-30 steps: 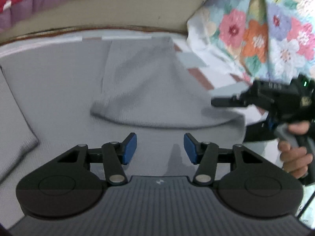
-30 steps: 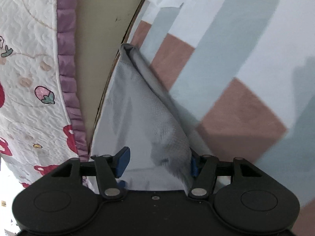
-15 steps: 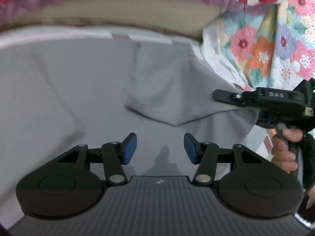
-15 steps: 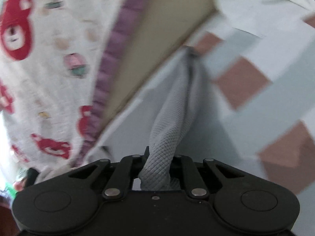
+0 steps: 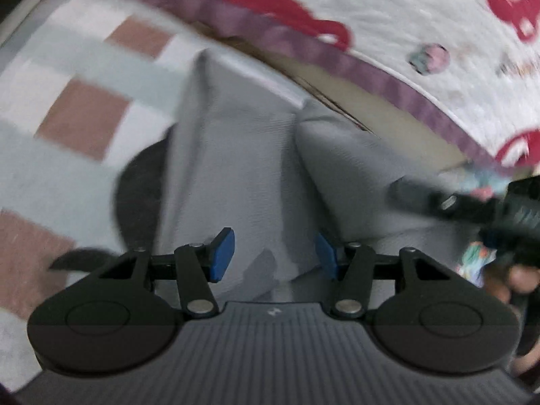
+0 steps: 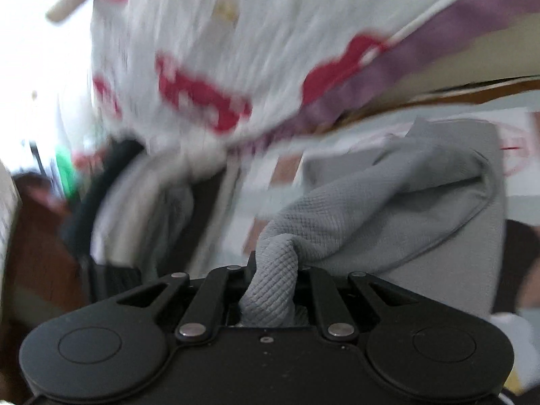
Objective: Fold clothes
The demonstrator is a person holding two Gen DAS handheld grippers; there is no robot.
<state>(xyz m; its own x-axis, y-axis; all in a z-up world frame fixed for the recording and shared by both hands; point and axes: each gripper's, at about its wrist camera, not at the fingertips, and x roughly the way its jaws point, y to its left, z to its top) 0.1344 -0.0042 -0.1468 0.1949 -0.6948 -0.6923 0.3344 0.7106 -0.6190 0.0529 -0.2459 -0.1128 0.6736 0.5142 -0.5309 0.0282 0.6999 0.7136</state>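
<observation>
A grey knit garment [image 5: 243, 168] lies on the checked bedsheet, with a raised fold [image 5: 341, 175] running across it to the right. My left gripper [image 5: 273, 253] hovers open just above the cloth, blue pads apart, nothing between them. In the right wrist view my right gripper [image 6: 275, 283] is shut on a bunched, twisted piece of the grey garment [image 6: 371, 209], which stretches away to the right. From the left wrist view the right gripper [image 5: 472, 206] shows as a dark blurred shape at the far right, held by a hand [image 5: 519, 276].
The bedsheet [image 5: 81, 118] has white, pale green and brown squares. A white quilt [image 5: 405, 17] with red prints and a purple frill hangs along the far side. A dark shape [image 5: 138, 195] lies left of the garment. Both views are motion-blurred.
The right gripper closed on the garment's edge and has pulled it up and across. Both cameras swung round; the left view now shows the checked sheet at the left.
</observation>
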